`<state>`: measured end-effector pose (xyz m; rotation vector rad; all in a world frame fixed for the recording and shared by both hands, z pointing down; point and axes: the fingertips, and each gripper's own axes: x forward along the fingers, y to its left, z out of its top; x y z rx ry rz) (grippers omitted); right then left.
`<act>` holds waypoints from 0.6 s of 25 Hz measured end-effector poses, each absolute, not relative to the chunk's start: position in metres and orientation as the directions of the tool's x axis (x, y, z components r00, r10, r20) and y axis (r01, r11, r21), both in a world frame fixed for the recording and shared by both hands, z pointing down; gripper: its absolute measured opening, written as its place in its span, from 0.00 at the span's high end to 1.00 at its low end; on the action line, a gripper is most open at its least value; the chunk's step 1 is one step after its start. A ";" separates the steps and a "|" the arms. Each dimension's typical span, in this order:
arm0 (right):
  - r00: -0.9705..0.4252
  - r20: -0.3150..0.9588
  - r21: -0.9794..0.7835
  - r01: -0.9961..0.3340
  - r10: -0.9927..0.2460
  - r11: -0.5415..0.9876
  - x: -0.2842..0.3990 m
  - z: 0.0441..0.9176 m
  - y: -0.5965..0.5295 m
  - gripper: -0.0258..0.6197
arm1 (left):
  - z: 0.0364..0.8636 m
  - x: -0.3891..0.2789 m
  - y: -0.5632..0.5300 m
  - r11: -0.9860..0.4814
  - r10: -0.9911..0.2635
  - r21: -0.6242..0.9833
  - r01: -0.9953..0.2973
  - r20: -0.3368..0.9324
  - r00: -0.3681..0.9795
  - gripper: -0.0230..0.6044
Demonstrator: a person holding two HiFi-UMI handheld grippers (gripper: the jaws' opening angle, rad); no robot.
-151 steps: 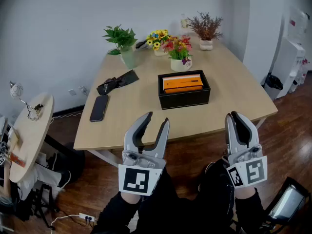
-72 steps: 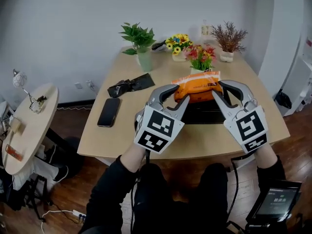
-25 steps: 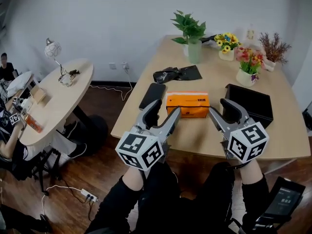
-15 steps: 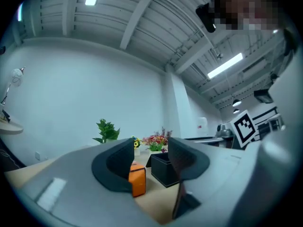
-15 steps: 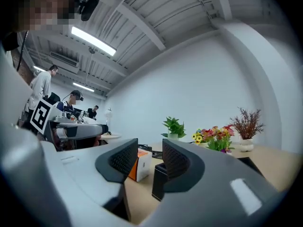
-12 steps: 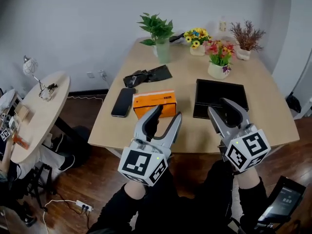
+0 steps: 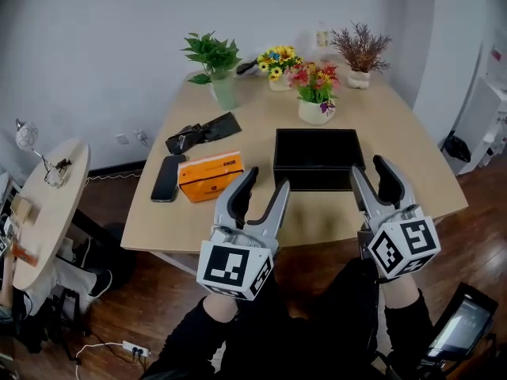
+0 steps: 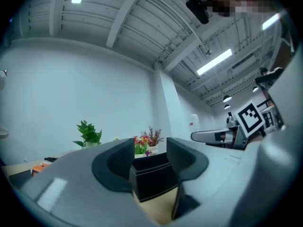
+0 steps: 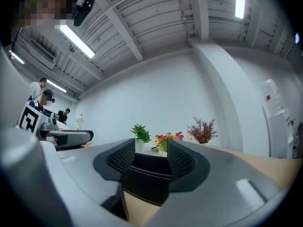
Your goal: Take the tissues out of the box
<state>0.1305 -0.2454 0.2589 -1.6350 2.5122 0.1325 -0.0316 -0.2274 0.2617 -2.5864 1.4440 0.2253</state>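
Table: a pale wooden top (image 7: 396, 137) with a black box (image 7: 315, 179) standing near its front edge
Box: open-topped and dark inside, seen from above in the head view and from the front in both gripper views
Tissues: an orange tissue pack (image 7: 210, 176) lies flat on the table to the left of the box, outside it and apart from it
Left gripper (image 7: 265, 179): held in the air in front of the box's left corner, jaws spread and gripping nothing; they have just been closing partway
Right gripper (image 7: 368, 167): held in the air in front of the box's right corner, jaws wide apart and gripping nothing; they have just been opening
Phone (image 7: 165, 178): dark, face up, left of the box, just past the tissue pack
Black pouch (image 7: 202, 132): behind the box and to its left
Plants: a white pot of red flowers (image 7: 314, 89) just behind the box; farther back a green plant (image 7: 212, 58), yellow flowers (image 7: 277, 58) and a dried brown sprig (image 7: 360, 46)
Room: a white wall (image 7: 103, 38) behind the box, a dark wooden floor (image 7: 158, 307) in front of it, a round side table (image 7: 47, 212) well to its left
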 end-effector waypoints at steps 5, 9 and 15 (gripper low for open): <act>-0.393 -0.279 0.054 -0.917 -0.876 0.394 0.135 0.243 -0.220 0.63 | 0.246 -0.007 -0.211 -0.519 -0.777 -0.143 -0.843 -0.332 0.535 0.70; -0.381 -0.356 0.099 -0.923 -0.853 0.371 0.139 0.230 -0.205 0.63 | 0.249 0.005 -0.204 -0.515 -0.768 -0.174 -0.839 -0.342 0.542 0.72; -0.368 -0.404 0.160 -0.930 -0.837 0.332 0.129 0.221 -0.197 0.64 | 0.242 0.000 -0.197 -0.486 -0.772 -0.194 -0.852 -0.360 0.523 0.72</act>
